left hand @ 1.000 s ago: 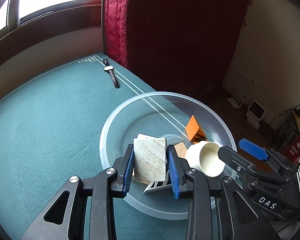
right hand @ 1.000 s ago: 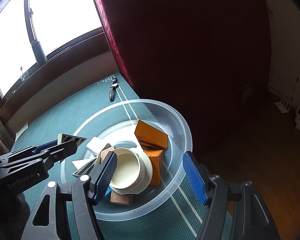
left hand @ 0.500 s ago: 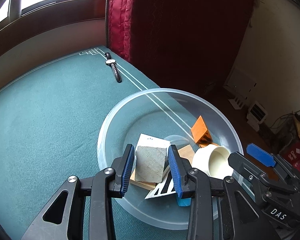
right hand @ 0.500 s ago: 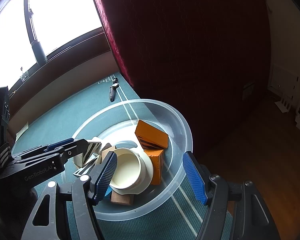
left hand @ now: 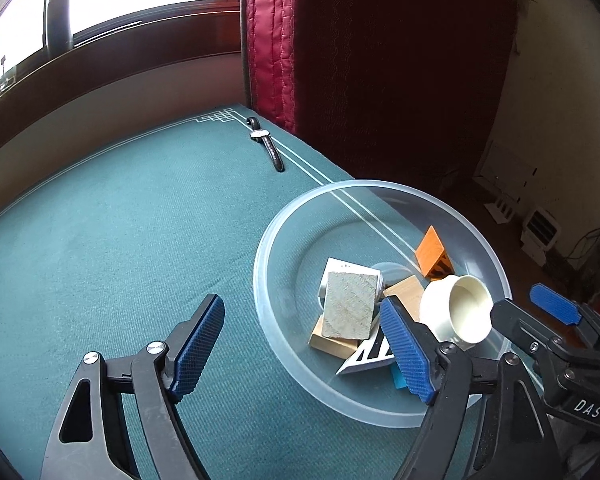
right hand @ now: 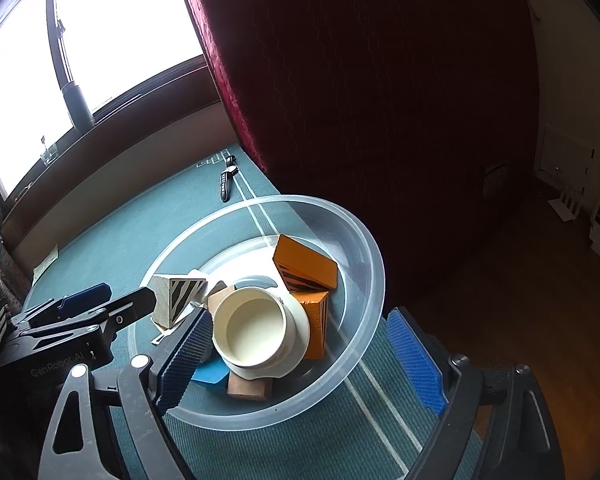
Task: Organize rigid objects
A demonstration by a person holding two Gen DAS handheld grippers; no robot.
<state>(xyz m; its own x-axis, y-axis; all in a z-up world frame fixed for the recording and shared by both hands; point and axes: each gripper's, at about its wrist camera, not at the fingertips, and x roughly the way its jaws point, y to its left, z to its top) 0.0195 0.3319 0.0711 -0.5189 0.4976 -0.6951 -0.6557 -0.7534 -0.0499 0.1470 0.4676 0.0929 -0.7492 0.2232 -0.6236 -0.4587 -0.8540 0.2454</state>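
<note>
A clear plastic bowl (left hand: 262, 280) (right hand: 370, 248) on the teal cloth holds the objects. A grey-faced block (left hand: 350, 306), striped on its side (right hand: 180, 292), lies loose on a wooden block (left hand: 332, 342). My left gripper (left hand: 302, 346) (right hand: 112, 300) is over the bowl's near left rim. Its jaws are opening and nothing is held. A white cup (right hand: 256, 328) (left hand: 460, 312) rests on its side beside orange blocks (right hand: 304, 264) (left hand: 432, 248). My right gripper (right hand: 300, 356) (left hand: 534, 314) straddles the cup and the bowl's rim, with its jaws opening and its pads off both.
A wristwatch (left hand: 266, 144) (right hand: 226, 178) lies at the cloth's far edge, by the red curtain (left hand: 284, 60). A blue piece (right hand: 210, 374) and a brown block (right hand: 248, 388) sit under the cup. The table's edge drops to the floor just right of the bowl.
The left gripper lowered the grey block into the bowl, let it go, opened wide and shifted left. The right gripper's jaws widened around the cup without moving away.
</note>
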